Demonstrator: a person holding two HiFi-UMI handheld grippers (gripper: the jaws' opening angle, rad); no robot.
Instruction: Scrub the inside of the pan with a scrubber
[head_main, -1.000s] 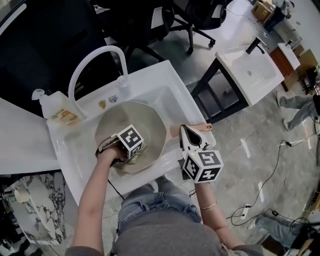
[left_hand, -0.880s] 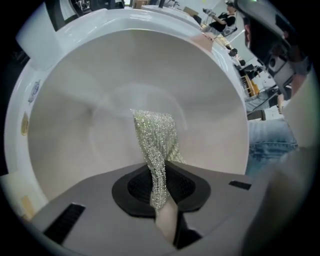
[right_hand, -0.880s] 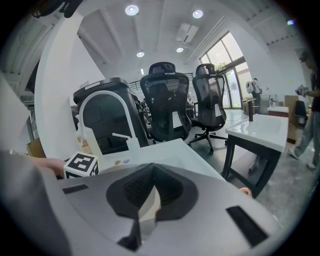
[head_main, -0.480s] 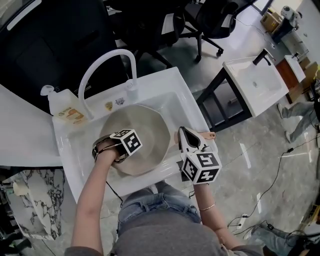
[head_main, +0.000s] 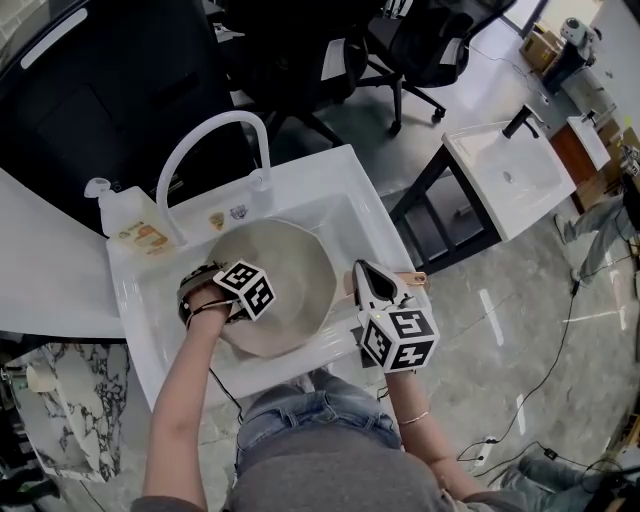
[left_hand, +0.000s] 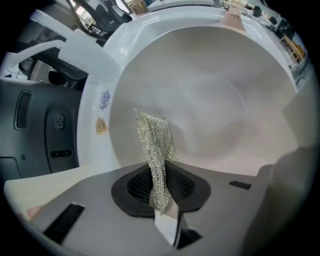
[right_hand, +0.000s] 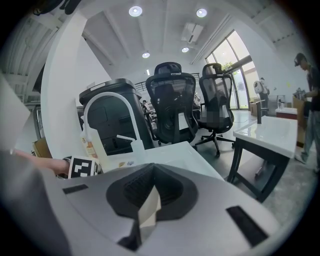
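Down in the white rectangular sink (head_main: 335, 190): round cream-coloured pan (head_main: 290, 270), open side up. Gripped at its tan handle (head_main: 412, 278) by the right gripper (head_main: 370, 282), jaws closed on it, with only a pale sliver showing between them in the right gripper view. Clamped in the shut left gripper (left_hand: 161, 197): strip of silvery mesh scrubber (left_hand: 154, 145), reaching onto the pan's inner wall near the left rim. Looks like mid-scrub. No dirt or foam visible on the pale interior, so hard to judge how much is done. Probably leaves the bottom and the far side to cover.
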